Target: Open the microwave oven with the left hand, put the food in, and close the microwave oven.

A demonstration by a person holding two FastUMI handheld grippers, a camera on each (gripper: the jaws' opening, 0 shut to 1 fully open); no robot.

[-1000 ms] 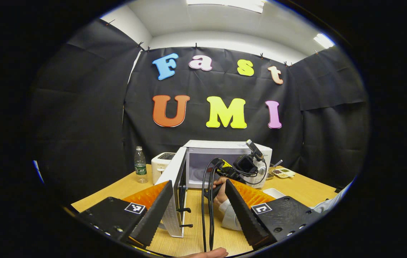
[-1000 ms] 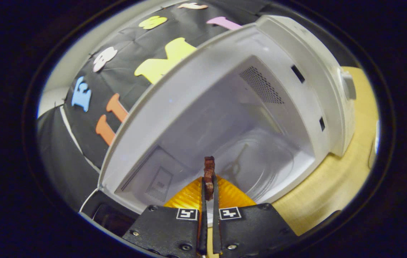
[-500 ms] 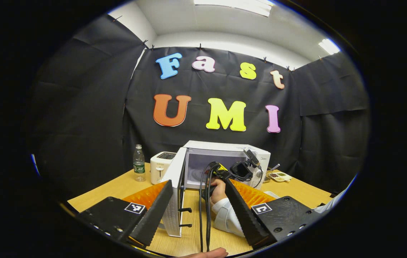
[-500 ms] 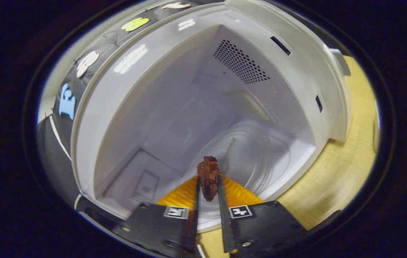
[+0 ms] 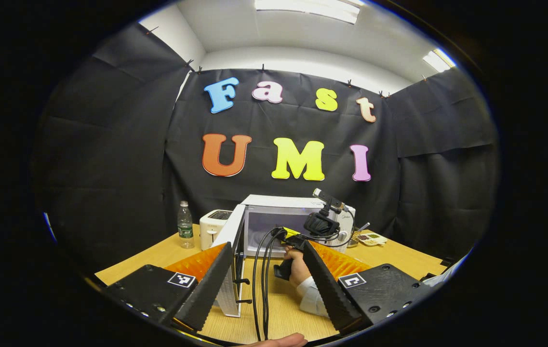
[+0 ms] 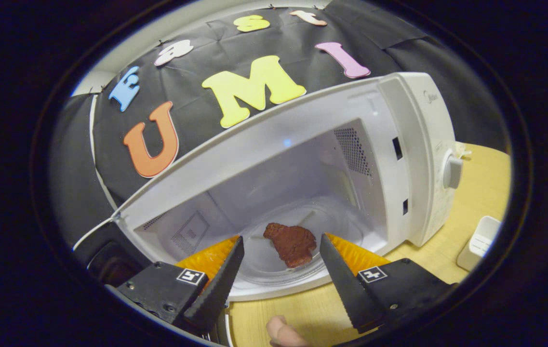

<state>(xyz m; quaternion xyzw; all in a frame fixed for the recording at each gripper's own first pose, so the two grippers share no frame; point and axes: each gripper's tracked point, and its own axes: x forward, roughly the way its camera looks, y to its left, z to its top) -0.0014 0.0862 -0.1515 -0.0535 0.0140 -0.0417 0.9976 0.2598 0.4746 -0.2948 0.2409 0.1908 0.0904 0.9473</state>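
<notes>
Step in hand: your food is delivered, by the look of it; the flat reddish-brown piece of food point(image 6: 291, 243) lies free on the clear glass turntable point(image 6: 274, 270) inside the white microwave oven point(image 6: 413, 159), touching neither finger.
Right claw point(image 6: 278, 262): released, fingers spread wide with the food seen between them, hovering at the mouth of the cavity above the pale wooden desk point(image 6: 471, 193).
Left claw point(image 5: 266, 270): released as well, grasping nothing, held back from the oven and facing it across the desk.
Door: the white microwave door point(image 5: 231, 241) stands swung out wide on the oven's left side, just beyond your left claw's fingers.
Next move: I judge you need to draw the right claw clear of the opening, then bring the left claw to the door's outer face and push it round until it latches; mind the black cables point(image 5: 260, 284) hanging in the door's path.
Containers: the oven cavity holds only the food on the turntable; a small white rectangular tub point(image 6: 480, 242) sits on the desk to the oven's right, contents not visible.
</notes>
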